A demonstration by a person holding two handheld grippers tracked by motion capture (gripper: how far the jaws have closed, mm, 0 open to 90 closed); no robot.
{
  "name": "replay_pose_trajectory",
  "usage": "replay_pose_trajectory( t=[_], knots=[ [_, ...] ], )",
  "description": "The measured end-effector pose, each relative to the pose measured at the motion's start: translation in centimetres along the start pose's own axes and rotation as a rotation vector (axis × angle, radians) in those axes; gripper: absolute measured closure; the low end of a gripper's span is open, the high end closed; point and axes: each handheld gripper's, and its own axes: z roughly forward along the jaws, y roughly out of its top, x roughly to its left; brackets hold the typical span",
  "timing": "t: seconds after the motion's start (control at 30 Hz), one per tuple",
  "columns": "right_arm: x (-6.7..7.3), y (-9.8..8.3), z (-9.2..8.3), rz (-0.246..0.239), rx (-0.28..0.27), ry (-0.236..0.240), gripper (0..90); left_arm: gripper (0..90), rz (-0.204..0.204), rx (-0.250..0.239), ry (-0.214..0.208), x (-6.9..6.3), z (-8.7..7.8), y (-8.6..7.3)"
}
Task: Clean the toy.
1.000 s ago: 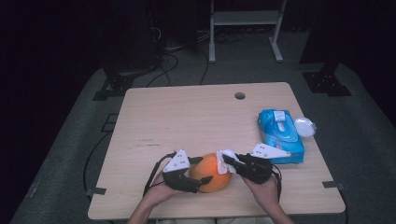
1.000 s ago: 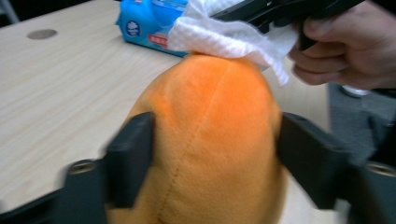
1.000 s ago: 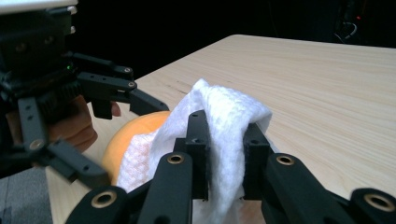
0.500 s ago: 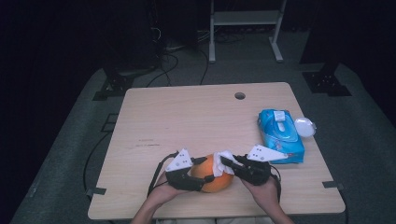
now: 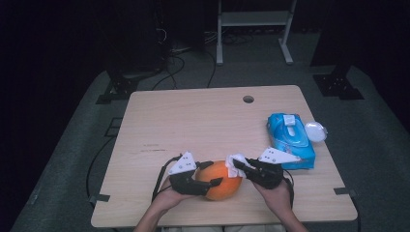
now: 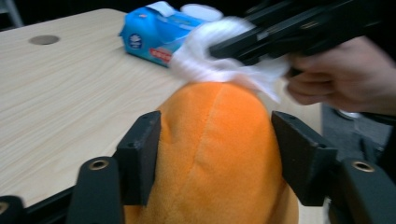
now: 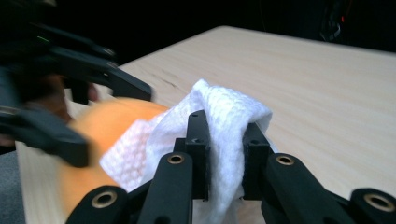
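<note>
Light wooden table point(image 5: 193, 121), orange plush ball point(image 5: 223, 180), blue wipes pack point(image 5: 290, 140)

Left gripper point(image 6: 212, 154) jaws have just been closing around the orange plush point(image 6: 212, 158), now between them. The white wipe point(image 5: 237, 163) sits slightly lower on its top.

Each hand carries a matte black gripper, the left gripper point(image 5: 212, 182) and the right gripper point(image 5: 240, 168), built of angular plastic links. Every jaw ends in a flat rectangular black pad point(image 6: 138, 156), joined to rounded arms by hollow brass-coloured rivets point(image 7: 176, 159). A grey three-cornered plate point(image 5: 183, 163) dotted with small dark marks sits on top of each body. A thin black cable point(image 5: 159, 178) loops back from the left gripper. The forearms are bare, with no sleeve visible.
</note>
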Motion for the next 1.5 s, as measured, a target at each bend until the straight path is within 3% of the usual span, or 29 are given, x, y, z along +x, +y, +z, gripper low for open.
replay_pose_trajectory(
  t=[0.07,0.2,0.3,0.37,0.5,0.57,0.7,0.8,0.9,0.93,1.0,1.07,1.13,1.23,1.3,1.4,1.5],
  knots=[
    [0.0,-0.2,0.2,0.018,0.002,0.012,77.0,26.6,0.006,0.015,0.013,0.0,0.3,-0.3],
    [1.5,0.4,0.3,0.000,-0.009,0.071,76.9,28.5,0.032,0.032,0.047,-0.3,0.5,-0.4],
    [2.0,0.4,0.4,-0.021,-0.003,0.082,76.9,27.4,0.026,0.028,0.026,0.0,0.2,-0.4],
    [1.5,0.1,0.5,-0.015,0.002,0.074,76.9,21.4,0.000,0.021,0.002,0.4,-0.1,-0.4],
    [0.6,-0.2,0.4,-0.005,0.008,0.040,76.9,11.4,-0.054,0.025,0.007,1.1,-0.2,-0.8],
    [0.5,-0.2,0.4,0.011,0.004,0.042,76.9,16.6,-0.046,0.036,0.008,1.1,0.0,-1.0],
    [1.7,0.3,0.4,0.001,-0.007,0.069,76.9,27.2,-0.002,0.049,0.029,0.2,0.4,-0.7],
    [2.5,0.6,0.4,-0.036,-0.004,0.082,76.9,27.3,0.010,0.055,0.011,0.0,0.2,-0.6],
    [1.7,0.2,0.5,-0.023,0.006,0.074,77.0,21.0,-0.020,0.038,-0.050,0.6,-0.3,-0.7],
    [1.5,0.1,0.5,-0.028,0.012,0.059,77.0,19.9,-0.027,0.027,-0.051,0.7,-0.4,-0.7],
    [0.9,0.0,0.4,-0.008,0.009,0.050,77.0,19.1,-0.031,0.026,-0.045,0.8,-0.4,-0.7],
    [0.9,0.1,0.3,-0.015,0.009,0.036,76.9,24.4,-0.005,0.029,-0.012,0.4,-0.1,-0.7],
    [1.3,0.3,0.2,-0.002,-0.002,0.041,76.9,31.6,0.027,0.029,0.030,-0.1,0.1,-0.5],
    [2.2,0.7,0.0,-0.025,-0.019,0.067,76.9,35.5,0.031,0.021,0.059,-0.5,0.1,0.0],
    [2.3,0.8,0.0,-0.045,-0.016,0.065,76.9,35.1,0.028,0.023,0.035,-0.6,0.1,0.0],
    [1.4,0.3,0.0,-0.032,-0.002,0.051,76.9,30.8,0.016,0.020,-0.064,-0.6,-0.1,-0.1],
    [0.6,0.0,0.0,-0.011,0.000,0.035,76.9,24.7,0.017,0.011,-0.073,-0.4,-0.1,-0.2]
  ],
)
